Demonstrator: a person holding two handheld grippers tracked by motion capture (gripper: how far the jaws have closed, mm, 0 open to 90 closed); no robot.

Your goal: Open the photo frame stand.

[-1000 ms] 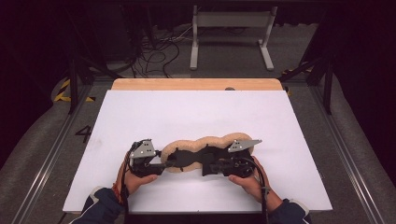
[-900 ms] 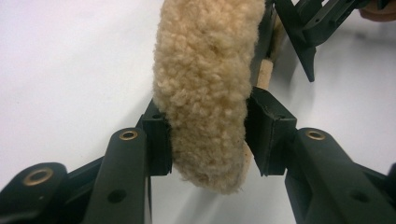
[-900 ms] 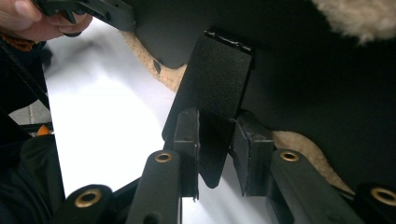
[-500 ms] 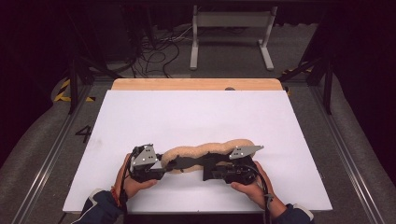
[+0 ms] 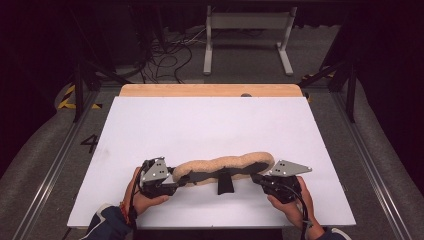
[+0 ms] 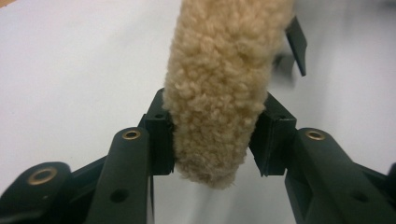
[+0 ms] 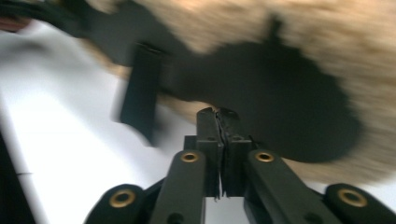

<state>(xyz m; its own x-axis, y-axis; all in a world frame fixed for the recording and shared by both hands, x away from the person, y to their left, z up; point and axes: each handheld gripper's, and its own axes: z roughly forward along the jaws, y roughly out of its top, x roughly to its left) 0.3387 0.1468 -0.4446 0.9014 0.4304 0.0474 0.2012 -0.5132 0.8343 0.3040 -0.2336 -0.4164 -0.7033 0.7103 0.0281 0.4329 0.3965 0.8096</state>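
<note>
White table sheet [image 5: 200, 130], near edge: the long tan fleecy pad with black backing [image 5: 225, 165] hangs between your tongs. Left gripper [image 6: 212, 140] clenches its fleece end; right gripper [image 7: 218, 122] pinches the black backing. Likely soft, light, floppy; keep gripping both ends.

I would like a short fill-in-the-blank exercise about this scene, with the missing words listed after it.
1. The fluffy tan item is stretched between the two ____.
2. The left gripper has its jaws closed around one ____ of the fluffy item.
3. The table is covered with a ____ sheet.
4. A black strap hangs from the ____ of the fluffy item in the high view.

Missing words: grippers; end; white; middle
</note>
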